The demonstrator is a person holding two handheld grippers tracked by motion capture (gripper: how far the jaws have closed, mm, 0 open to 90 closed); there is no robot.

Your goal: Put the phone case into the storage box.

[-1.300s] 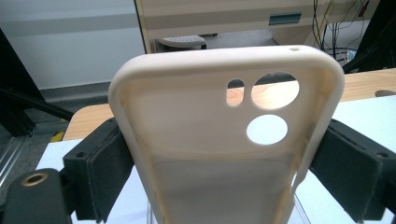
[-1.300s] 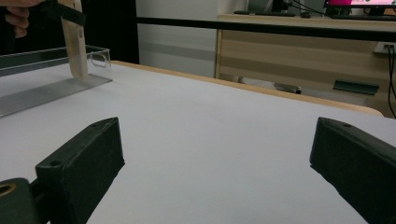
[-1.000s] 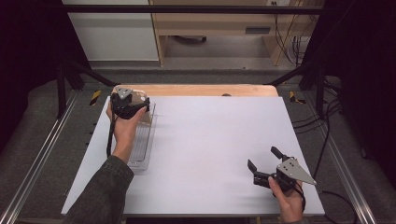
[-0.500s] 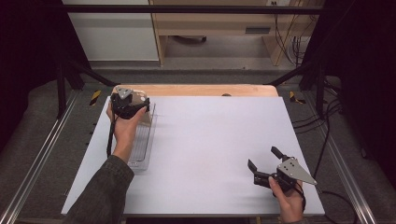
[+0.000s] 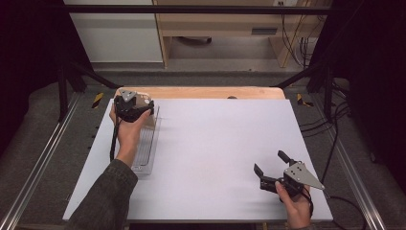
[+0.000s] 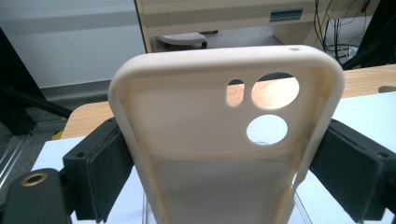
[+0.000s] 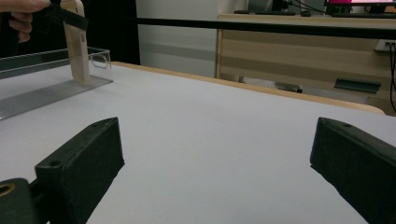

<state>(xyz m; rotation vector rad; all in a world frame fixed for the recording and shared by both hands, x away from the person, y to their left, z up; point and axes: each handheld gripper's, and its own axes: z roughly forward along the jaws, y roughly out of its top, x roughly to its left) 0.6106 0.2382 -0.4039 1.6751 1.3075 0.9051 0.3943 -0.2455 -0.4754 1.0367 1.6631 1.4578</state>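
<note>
White tabletop (image 5: 215, 158) on a wooden bench, dark curtains either side, pale cabinet and a wooden desk behind.

Left gripper (image 6: 224, 154): jaws closed on a cream phone case (image 6: 224, 135), one pad pressed to each long edge. Case seen from its hollow inner side; camera cut-outs near the top, two round and one narrow slot, with the wooden table edge showing through them. In the high view the left gripper (image 5: 131, 108) sits at the far left of the table, held from below by the left hand (image 5: 128, 134), dark green sleeve (image 5: 103, 196) trailing to the near edge. Right gripper view: the case (image 7: 78, 44) stands roughly upright, lower end down in or against a clear plastic tray (image 7: 46, 93); touching or just above, cannot tell.

Tray (image 5: 146, 143) lies lengthwise under the left hand, along the left side of the table.

Right gripper (image 5: 272, 168): near right corner, well apart from case and tray. Jaws spread wide, nothing between them but bare tabletop. Grey three-cornered plate on top; right hand (image 5: 294, 206) grips it from the near edge.
</note>
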